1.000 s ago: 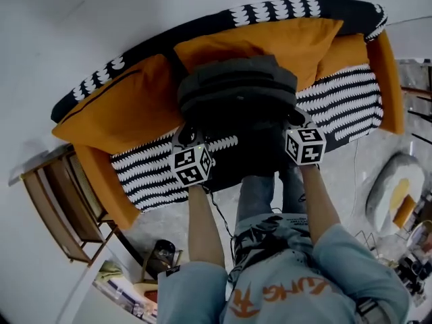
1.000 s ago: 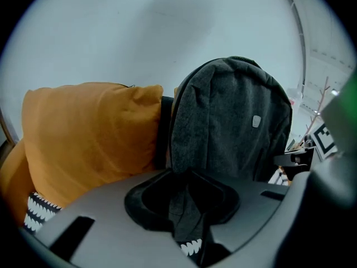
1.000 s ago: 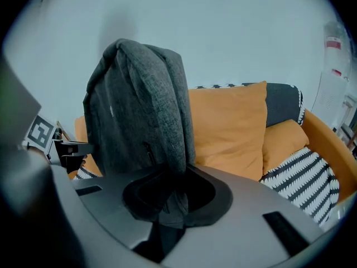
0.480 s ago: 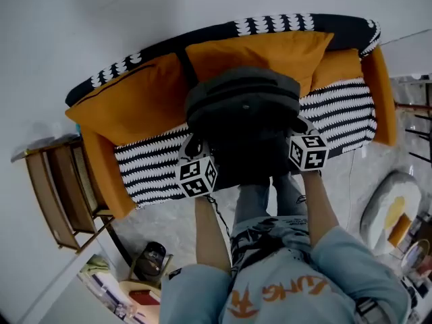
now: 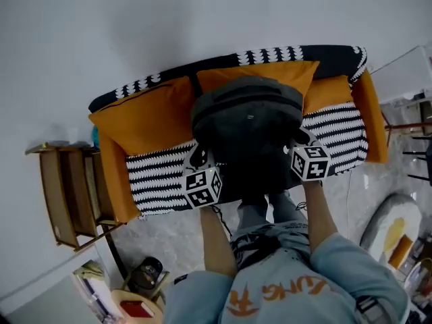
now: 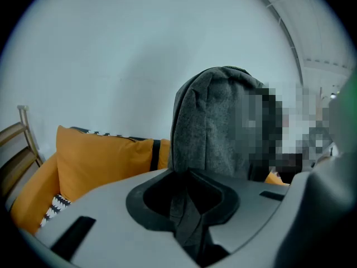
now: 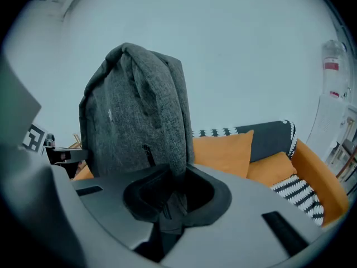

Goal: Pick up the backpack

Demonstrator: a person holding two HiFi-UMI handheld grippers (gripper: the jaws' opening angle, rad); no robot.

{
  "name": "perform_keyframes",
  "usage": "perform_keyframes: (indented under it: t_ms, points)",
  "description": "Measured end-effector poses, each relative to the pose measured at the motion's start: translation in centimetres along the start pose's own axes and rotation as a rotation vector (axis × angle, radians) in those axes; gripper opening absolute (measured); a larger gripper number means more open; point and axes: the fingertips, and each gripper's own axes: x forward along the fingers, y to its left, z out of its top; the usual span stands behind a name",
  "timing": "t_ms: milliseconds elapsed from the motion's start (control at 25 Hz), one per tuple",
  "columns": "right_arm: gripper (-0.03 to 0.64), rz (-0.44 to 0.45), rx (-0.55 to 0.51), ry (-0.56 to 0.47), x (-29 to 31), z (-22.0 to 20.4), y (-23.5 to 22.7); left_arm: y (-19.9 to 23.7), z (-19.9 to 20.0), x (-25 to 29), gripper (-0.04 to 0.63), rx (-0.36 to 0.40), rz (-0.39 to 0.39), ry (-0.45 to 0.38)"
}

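The dark grey backpack [image 5: 246,133] hangs upright in front of the sofa, held at its lower sides by both grippers. My left gripper [image 5: 198,159] is shut on a fold of the backpack's grey fabric [image 6: 189,216] at the bag's left side. My right gripper [image 5: 298,140] is shut on a strap or fold of the bag [image 7: 167,202] at its right side. In the left gripper view the backpack [image 6: 217,127] rises above the jaws, partly covered by a mosaic patch. The right gripper view has the backpack [image 7: 139,116] towering against the pale wall.
Behind the bag stands a black-and-white striped sofa [image 5: 155,174] with orange cushions [image 5: 145,117] against a white wall. A wooden rack [image 5: 67,187] stands to its left. Small items [image 5: 145,272] lie on the floor at bottom left, more clutter [image 5: 395,231] at right. The person's legs [image 5: 260,211] are below the bag.
Both grippers have risen together with the backpack, lifting it up off the sofa seat. The sofa now looks smaller and farther below.
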Motion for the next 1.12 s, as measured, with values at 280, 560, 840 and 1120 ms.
perform_keyframes:
  t_ms: [280, 560, 840, 1120]
  points:
    - [0.037, 0.005, -0.007, -0.117, -4.2, 6.6, -0.4, -3.0, 6.5, -3.2, 0.078, 0.039, -0.004, -0.117]
    - [0.037, 0.023, -0.039, -0.249, -7.4, 13.1, -0.6, -5.4, 12.6, -5.9, 0.075, 0.091, -0.011, -0.239]
    - [0.035, 0.040, -0.076, -0.364, -11.3, 18.0, -1.5, -8.6, 17.8, -8.7, 0.075, 0.136, -0.017, -0.350]
    - [0.035, 0.054, -0.105, -0.486, -14.8, 22.5, -2.9, -11.9, 22.1, -10.6, 0.074, 0.162, -0.030, -0.452]
